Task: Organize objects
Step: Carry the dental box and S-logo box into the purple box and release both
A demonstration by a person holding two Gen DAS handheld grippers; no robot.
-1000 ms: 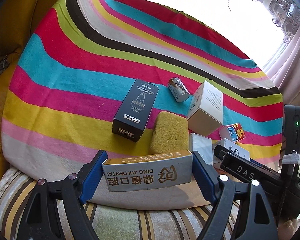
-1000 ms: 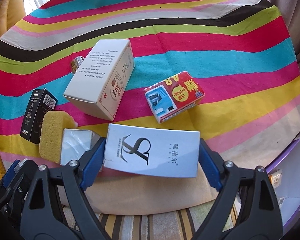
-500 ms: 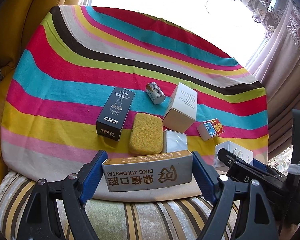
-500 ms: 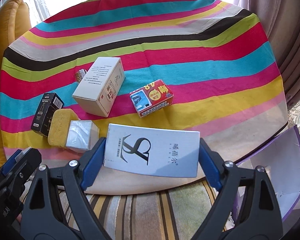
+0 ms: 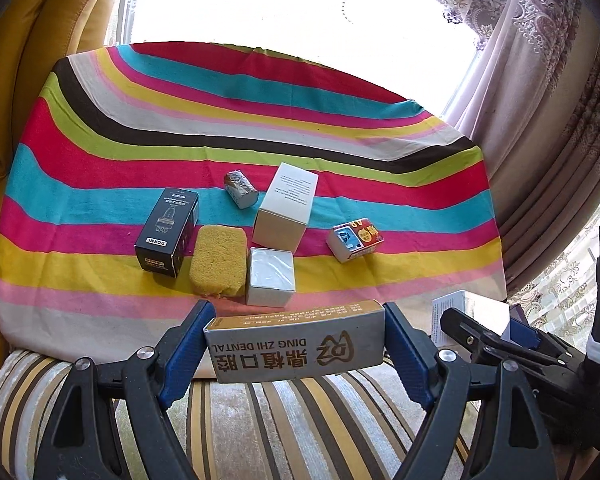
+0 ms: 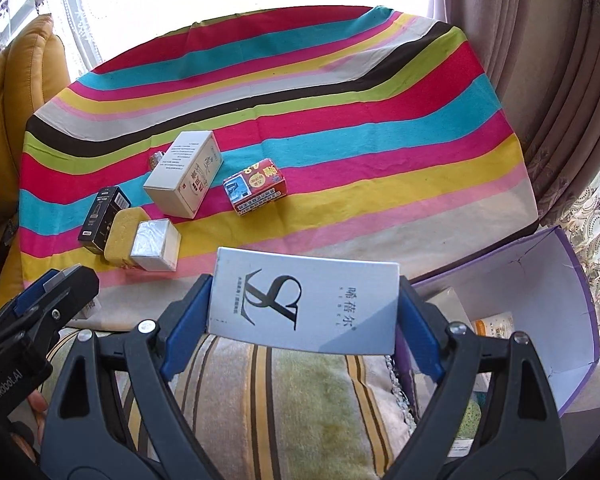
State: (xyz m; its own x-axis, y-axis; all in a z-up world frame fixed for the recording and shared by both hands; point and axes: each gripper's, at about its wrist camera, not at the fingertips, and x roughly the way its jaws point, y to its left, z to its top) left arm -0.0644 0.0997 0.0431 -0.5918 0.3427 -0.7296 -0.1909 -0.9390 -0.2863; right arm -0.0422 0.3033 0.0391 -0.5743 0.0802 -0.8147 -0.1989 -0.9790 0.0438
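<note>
My left gripper is shut on a grey and gold dental box, held lengthwise between its blue pads above the table's front edge. My right gripper is shut on a white box with a black logo, also lifted off the table. Left on the striped tablecloth are a black box, a yellow sponge, a small silver box, a tall white box, a foil-wrapped roll and a red and blue box. The right gripper's side also shows at the left view's lower right.
A purple-edged open carton with items inside stands to the right, below the table edge. A striped cushion lies under both grippers. A yellow armchair is at the left, curtains at the right.
Both grippers have pulled back and up from the table with their boxes still held. The objects on the cloth now look smaller and farther off; the purple carton has come into the right view.
</note>
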